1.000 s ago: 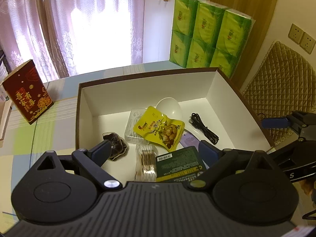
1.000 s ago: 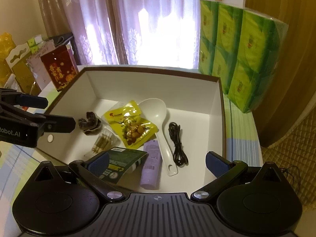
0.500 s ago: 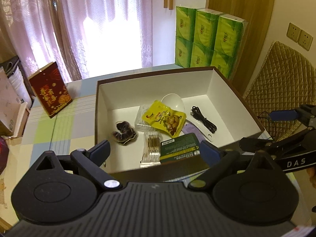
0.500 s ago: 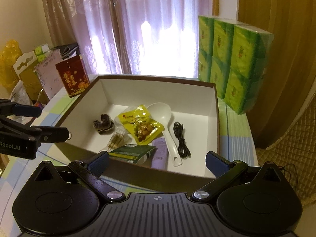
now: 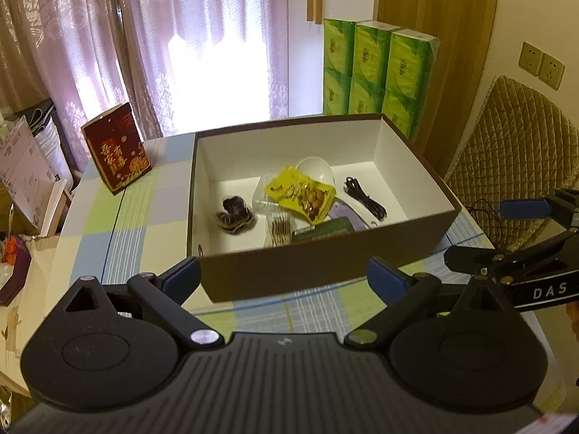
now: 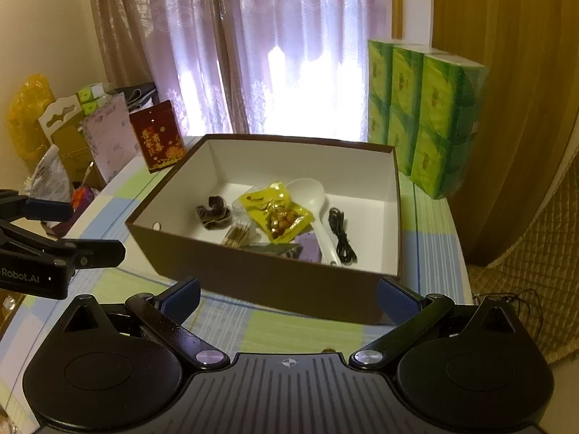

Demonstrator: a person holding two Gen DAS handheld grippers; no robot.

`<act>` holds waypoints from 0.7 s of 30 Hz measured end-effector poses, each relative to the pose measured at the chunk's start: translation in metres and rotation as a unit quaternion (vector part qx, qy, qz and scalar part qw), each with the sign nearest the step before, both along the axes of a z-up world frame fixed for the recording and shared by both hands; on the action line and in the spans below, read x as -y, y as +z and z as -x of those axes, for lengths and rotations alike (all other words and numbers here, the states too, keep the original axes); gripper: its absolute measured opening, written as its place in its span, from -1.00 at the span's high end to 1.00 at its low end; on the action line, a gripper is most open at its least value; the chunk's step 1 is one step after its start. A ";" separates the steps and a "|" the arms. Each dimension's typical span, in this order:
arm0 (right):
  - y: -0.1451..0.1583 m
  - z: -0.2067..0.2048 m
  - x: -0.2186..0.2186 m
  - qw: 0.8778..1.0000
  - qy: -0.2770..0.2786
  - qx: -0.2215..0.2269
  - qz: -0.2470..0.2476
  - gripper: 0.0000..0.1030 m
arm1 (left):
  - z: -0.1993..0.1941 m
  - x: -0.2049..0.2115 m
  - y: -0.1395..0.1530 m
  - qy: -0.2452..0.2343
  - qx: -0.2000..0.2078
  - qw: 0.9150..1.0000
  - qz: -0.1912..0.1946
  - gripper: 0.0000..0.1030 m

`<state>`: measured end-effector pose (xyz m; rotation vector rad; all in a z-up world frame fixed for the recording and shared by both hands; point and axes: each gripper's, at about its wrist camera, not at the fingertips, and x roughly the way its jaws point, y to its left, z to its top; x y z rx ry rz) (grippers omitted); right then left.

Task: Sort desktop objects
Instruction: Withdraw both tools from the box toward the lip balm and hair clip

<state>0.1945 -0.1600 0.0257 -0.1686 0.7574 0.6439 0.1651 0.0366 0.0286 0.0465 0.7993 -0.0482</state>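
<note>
A brown box [image 5: 325, 271] [image 6: 253, 275] with a white inside stands on the checked tablecloth. In it lie a yellow snack pouch [image 5: 302, 195] [image 6: 277, 211], a white spoon [image 5: 315, 170] [image 6: 311, 199], a black cable [image 5: 365, 199] [image 6: 340, 235], a dark hair clip [image 5: 233, 215] [image 6: 213, 213], a pack of cotton swabs [image 5: 278, 229] [image 6: 237, 233], a green packet [image 5: 324, 229] and a purple tube [image 6: 309, 247]. My left gripper [image 5: 284, 276] hangs open in front of the box's near wall. My right gripper [image 6: 287, 296] is open too, nothing between its fingers.
A red gift box [image 5: 115, 152] [image 6: 157, 137] stands on the table left of the brown box. Green tissue packs [image 5: 376, 76] [image 6: 423, 115] are stacked behind on the right. A quilted chair [image 5: 514, 166] is to the right; clutter [image 6: 72, 137] sits at the far left.
Both grippers have drawn back and up from over the box, which now looks smaller and farther off. Both stay open. The objects in the box have not moved.
</note>
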 end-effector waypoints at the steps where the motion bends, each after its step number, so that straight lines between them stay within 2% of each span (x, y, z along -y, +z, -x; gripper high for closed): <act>1: 0.000 0.003 0.002 1.000 0.000 0.000 -0.001 -0.96 | 0.004 0.001 0.000 0.001 -0.001 1.000 -0.001 -0.88; 21: -0.012 0.037 0.022 1.000 0.004 -0.014 0.000 -0.96 | 0.049 0.016 -0.003 0.002 -0.003 1.000 -0.011 -0.92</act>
